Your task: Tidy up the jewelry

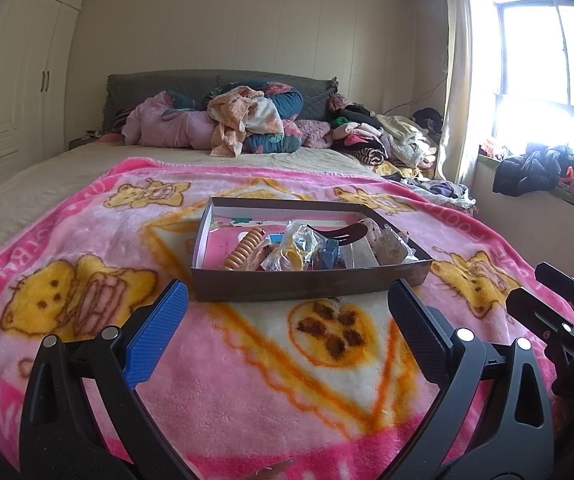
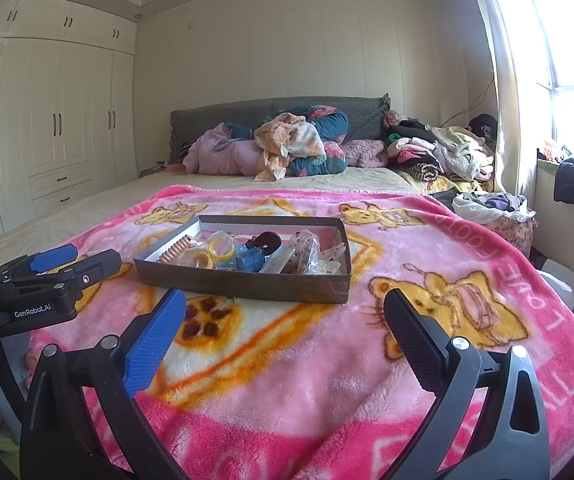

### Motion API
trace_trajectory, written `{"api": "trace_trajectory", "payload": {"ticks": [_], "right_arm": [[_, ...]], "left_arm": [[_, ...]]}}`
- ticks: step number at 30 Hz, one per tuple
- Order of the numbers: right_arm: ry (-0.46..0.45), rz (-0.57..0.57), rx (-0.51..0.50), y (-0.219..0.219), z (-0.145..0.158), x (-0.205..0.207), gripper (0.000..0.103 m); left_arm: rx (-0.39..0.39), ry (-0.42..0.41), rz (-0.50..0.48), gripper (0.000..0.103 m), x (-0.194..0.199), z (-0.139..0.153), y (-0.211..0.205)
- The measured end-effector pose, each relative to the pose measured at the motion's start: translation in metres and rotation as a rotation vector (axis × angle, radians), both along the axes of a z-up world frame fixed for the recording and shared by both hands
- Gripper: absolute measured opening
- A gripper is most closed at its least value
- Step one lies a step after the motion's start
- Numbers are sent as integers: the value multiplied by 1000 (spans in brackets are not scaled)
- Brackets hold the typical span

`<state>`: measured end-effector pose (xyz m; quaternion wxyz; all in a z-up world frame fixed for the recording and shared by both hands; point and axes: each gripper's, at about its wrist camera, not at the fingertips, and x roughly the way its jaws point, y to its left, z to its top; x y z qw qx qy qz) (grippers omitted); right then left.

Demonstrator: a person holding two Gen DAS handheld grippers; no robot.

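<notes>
A shallow dark cardboard box (image 1: 287, 286) sits on the pink bear-print blanket (image 1: 247, 380), also in the right wrist view (image 2: 243, 282). It holds a tan spiral hair tie (image 1: 245, 250), yellow bangles in a clear bag (image 1: 293, 254), a dark curved hair clip (image 1: 341, 234), a blue piece (image 2: 251, 260) and several small packets (image 2: 307, 252). My left gripper (image 1: 287, 300) is open and empty, just in front of the box. My right gripper (image 2: 285, 308) is open and empty, in front of the box's right end. Each gripper shows at the edge of the other's view.
Piles of clothes and quilts (image 1: 247, 120) lie at the bed's head, more clothes (image 1: 387, 140) at the right. White wardrobes (image 2: 67, 120) line the left wall. A window sill with dark clothing (image 1: 547, 168) is at the right. A laundry bundle (image 2: 495, 208) sits beside the bed.
</notes>
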<state>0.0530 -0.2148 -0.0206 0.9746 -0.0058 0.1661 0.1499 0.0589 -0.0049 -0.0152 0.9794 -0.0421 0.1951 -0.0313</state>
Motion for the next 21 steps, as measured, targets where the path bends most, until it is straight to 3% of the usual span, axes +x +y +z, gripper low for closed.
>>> {"api": "trace_trajectory", "payload": {"ticks": [21], "right_arm": [[12, -4, -2, -2, 0, 1, 97]], "left_arm": [[-23, 23, 21, 92, 1, -2, 8]]}}
